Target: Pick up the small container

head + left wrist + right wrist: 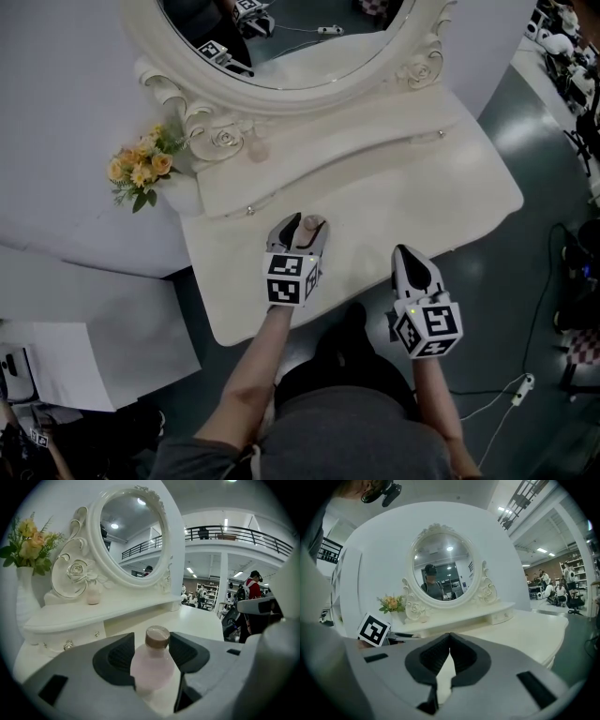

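Pale pink under a brown cap, the small container shows in the head view above the dressing table, near its front edge. In the left gripper view, the left gripper pinches its rounded, smooth sides, so it might tilt or slip out. In the right gripper view, the right gripper is pressed together, empty.

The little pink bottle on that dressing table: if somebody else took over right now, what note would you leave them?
Left gripper: shut on the small container, a pink bottle with a brown cap, over the front of the dressing table.
Right gripper: shut, empty, by the table's front edge.
Done: the grasp is made.
Left: lift it. I cannot tell whether it is clear of the tabletop.
A similar pink jar stands on the shelf under the mirror.
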{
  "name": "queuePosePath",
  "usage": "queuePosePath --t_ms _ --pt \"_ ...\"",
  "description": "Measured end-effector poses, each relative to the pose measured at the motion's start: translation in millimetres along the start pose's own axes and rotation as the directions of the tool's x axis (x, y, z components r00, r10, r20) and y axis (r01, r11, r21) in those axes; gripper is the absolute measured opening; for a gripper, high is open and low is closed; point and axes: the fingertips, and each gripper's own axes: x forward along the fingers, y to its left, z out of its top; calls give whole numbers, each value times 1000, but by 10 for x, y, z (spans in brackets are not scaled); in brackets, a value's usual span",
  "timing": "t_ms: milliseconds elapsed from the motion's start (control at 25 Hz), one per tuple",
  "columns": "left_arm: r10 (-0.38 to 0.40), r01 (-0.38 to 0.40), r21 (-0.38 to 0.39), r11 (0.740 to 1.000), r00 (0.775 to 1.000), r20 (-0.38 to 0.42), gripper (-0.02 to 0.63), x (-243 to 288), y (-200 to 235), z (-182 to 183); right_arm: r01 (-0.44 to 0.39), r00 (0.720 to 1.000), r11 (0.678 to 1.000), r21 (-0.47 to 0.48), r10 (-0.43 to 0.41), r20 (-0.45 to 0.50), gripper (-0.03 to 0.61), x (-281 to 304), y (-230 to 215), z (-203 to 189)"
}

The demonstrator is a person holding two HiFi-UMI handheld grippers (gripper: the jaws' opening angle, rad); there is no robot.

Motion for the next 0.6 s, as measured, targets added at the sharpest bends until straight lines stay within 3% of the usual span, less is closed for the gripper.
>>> queuePosePath --t_ms 600 --pt "6 -5 26 1000 999 -43 195 236 -22 -28 -11 1000 1000 12 11 -23 3 119 -106 -34"
